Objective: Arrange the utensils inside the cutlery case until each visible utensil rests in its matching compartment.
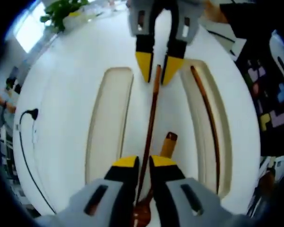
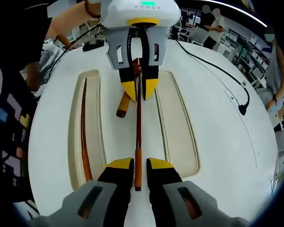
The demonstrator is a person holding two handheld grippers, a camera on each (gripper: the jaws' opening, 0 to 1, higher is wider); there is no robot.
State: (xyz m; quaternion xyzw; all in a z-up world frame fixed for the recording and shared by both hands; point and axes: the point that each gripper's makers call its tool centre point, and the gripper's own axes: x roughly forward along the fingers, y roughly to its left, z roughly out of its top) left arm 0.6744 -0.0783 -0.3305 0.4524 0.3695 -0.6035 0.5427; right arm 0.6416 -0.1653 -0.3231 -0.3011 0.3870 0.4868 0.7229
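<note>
A white cutlery case (image 1: 75, 71) (image 2: 213, 127) lies on the table with long sunken compartments. A long dark wooden spoon (image 1: 151, 118) (image 2: 138, 127) runs down the middle strip between them. My left gripper (image 1: 144, 163) (image 2: 139, 90) is shut on the spoon near its bowl. My right gripper (image 2: 140, 165) (image 1: 158, 72) stands slightly open around its orange handle end. A chopstick (image 1: 209, 118) (image 2: 83, 132) rests in one side compartment. The other side compartment (image 1: 109, 123) (image 2: 177, 127) holds nothing. A short light wooden handle (image 1: 169, 144) (image 2: 123, 106) lies beside the spoon, its rest hidden by the left gripper.
A black cable with a plug (image 1: 31, 113) (image 2: 244, 109) crosses the white table beside the case. A green plant (image 1: 61, 12) stands at the table's far end. A person's arm (image 2: 71, 19) reaches over the table. People (image 2: 274, 61) stand in the background.
</note>
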